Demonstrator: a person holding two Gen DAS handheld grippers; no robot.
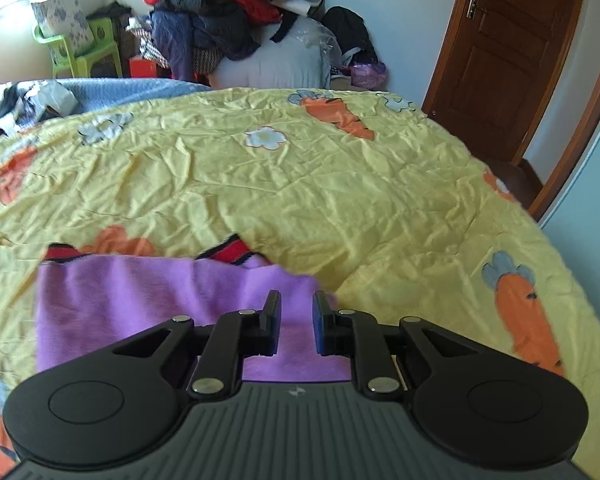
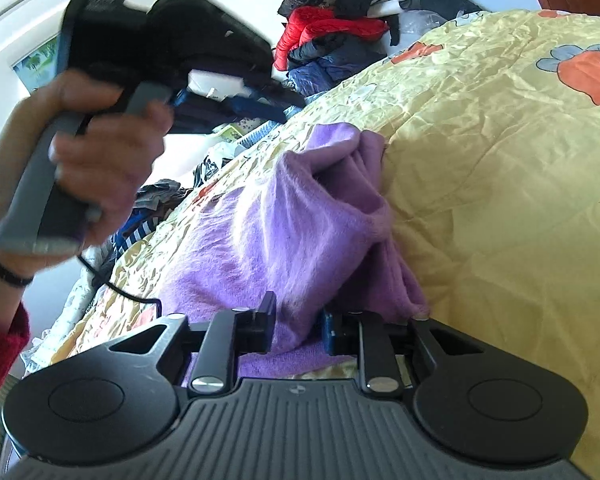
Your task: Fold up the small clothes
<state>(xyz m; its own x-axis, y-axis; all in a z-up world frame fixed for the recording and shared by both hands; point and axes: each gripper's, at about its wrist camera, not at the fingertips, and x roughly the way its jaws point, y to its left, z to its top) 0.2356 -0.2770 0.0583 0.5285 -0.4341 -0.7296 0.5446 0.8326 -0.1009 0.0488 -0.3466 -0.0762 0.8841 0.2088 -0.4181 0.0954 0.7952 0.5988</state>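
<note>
A small purple garment (image 1: pixel 148 304) with red and black striped trim (image 1: pixel 236 252) lies on the yellow carrot-print bedspread (image 1: pixel 340 184). My left gripper (image 1: pixel 296 324) hovers over its right edge, jaws a little apart, nothing between them. In the right wrist view the purple garment (image 2: pixel 284 224) is bunched and lifted in folds. My right gripper (image 2: pixel 298 326) has cloth between its jaws, which stand apart around it. The left gripper's body (image 2: pixel 152 48) and the hand holding it show at the upper left.
A pile of clothes (image 1: pixel 224 12) stands behind the bed's far edge. A green chair (image 1: pixel 80 48) is at the far left. A brown door (image 1: pixel 512 52) is at the right. More clothes (image 2: pixel 160 200) lie at the bed's left side.
</note>
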